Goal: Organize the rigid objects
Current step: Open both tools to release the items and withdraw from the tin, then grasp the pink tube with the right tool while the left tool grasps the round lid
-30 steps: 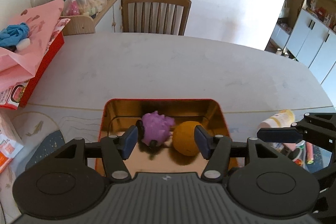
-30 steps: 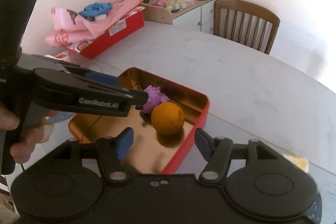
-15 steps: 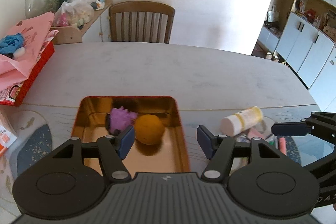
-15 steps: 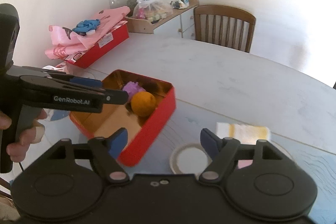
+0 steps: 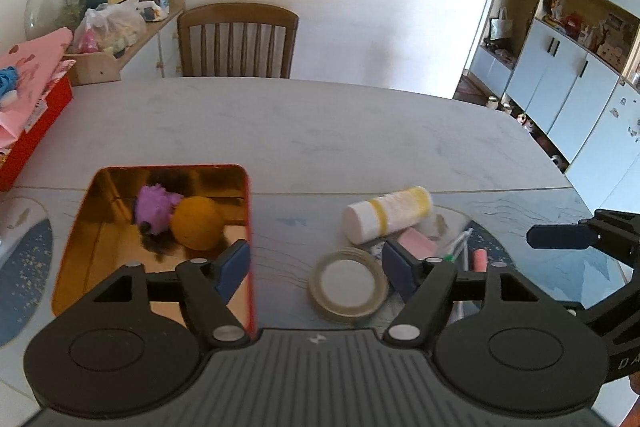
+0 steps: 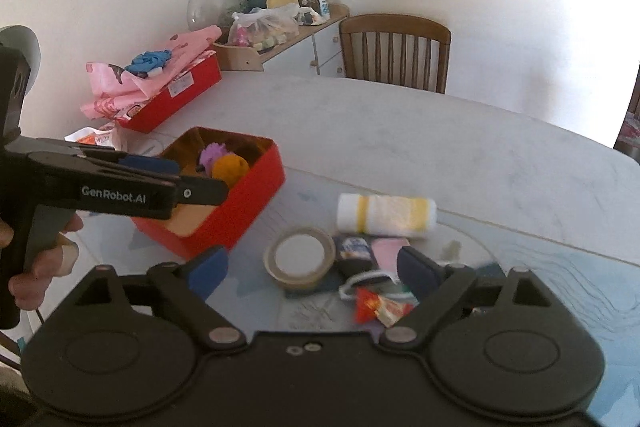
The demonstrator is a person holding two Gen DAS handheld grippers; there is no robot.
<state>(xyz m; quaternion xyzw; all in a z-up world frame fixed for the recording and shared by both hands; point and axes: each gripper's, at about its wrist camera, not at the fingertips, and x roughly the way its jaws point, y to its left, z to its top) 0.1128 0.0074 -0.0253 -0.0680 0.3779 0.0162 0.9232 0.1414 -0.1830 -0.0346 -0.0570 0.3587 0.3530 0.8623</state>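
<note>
Both claws stand wide and empty, jaws opening: the left gripper point(image 5: 316, 269) above the tape roll, the right gripper point(image 6: 312, 273) over the loose pile, apparently readied for the next pick. The desk point(image 5: 320, 131), pale and matt, carries a red tin point(image 6: 240, 203) with a gold reflective interior near its left front edge; inside, against the far wall, rest an orange ball point(image 5: 196, 223) and a spiky purple toy point(image 5: 154, 207), touching, evidently already sorted. Right of the tin lie a white cylinder with yellow bands point(image 6: 386, 217), on its side, a flat tape roll point(image 6: 300, 259), and small wrappers, unsorted.
</note>
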